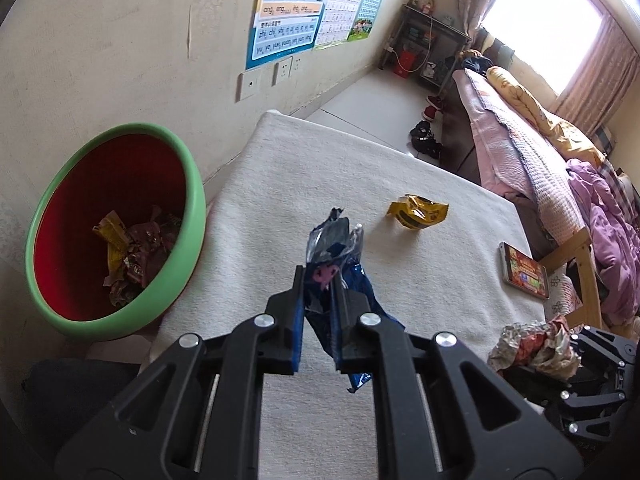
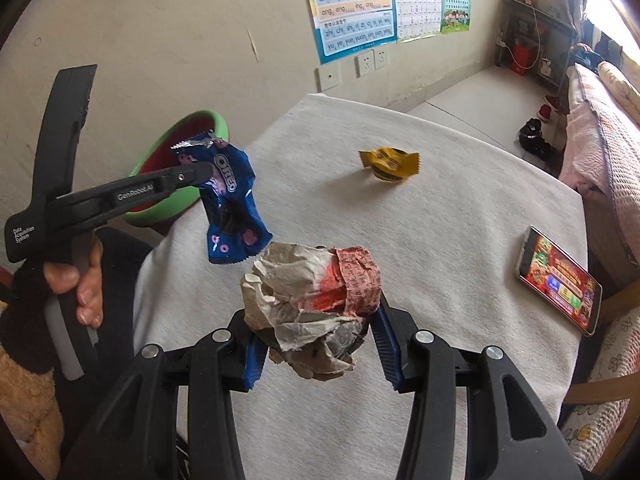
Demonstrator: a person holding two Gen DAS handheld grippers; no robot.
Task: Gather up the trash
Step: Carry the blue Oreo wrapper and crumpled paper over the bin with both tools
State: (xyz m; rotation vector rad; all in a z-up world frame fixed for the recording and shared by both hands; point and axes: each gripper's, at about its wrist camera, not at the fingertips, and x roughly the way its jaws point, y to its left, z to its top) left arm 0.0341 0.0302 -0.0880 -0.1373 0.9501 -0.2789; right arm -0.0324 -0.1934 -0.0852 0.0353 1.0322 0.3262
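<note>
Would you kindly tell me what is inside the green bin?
The green bin holds crumpled wrappers, yellow and dark red. Whatever lies beneath them is covered.

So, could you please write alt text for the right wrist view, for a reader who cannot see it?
The right gripper clamps a crumpled paper ball above a white-covered table, while the left gripper lifts a blue Oreo wrapper near a green bin. A yellow wrapper and a phone lie on the table.
</note>
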